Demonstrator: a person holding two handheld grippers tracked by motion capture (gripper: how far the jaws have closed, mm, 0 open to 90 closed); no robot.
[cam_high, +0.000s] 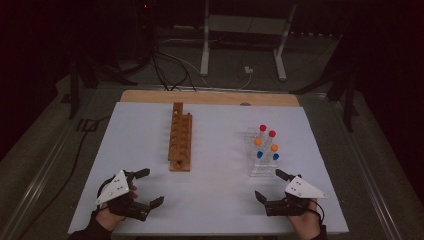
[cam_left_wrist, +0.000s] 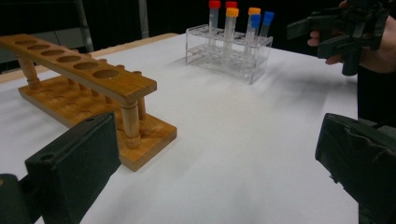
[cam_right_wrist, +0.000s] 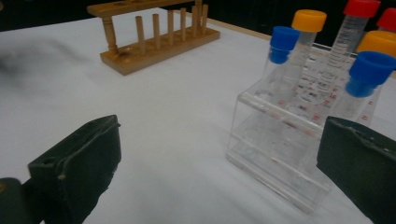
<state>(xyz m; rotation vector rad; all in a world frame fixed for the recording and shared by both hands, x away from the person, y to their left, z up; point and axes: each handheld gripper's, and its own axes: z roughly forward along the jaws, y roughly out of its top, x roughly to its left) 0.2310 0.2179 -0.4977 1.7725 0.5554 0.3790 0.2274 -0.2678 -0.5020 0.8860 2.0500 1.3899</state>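
Both hand-held grippers sit low in the high view, at the near edge of the white table (cam_high: 210, 200). At lower left, the left gripper (cam_high: 146, 187) has its jaws spread wide with nothing between them; at lower right, the right gripper (cam_high: 270, 186) is likewise spread wide and holds nothing. Just above the right gripper, right of centre, stands the clear plastic rack (cam_high: 262, 169), close to the upper jaw but apart from it. It holds six capped tubes: two red-capped tubes (cam_high: 263, 128) at the far end, two orange-capped tubes (cam_high: 258, 141) in the middle, two blue-capped tubes (cam_high: 260, 155) nearest the gripper. In the right gripper view the rack fills the right half of the frame, partly behind the right-hand jaw. Left of centre in the high view, the wooden rack (cam_high: 180, 144) lies lengthwise up the frame, its holes unfilled, above and to the right of the left gripper and well apart from it.
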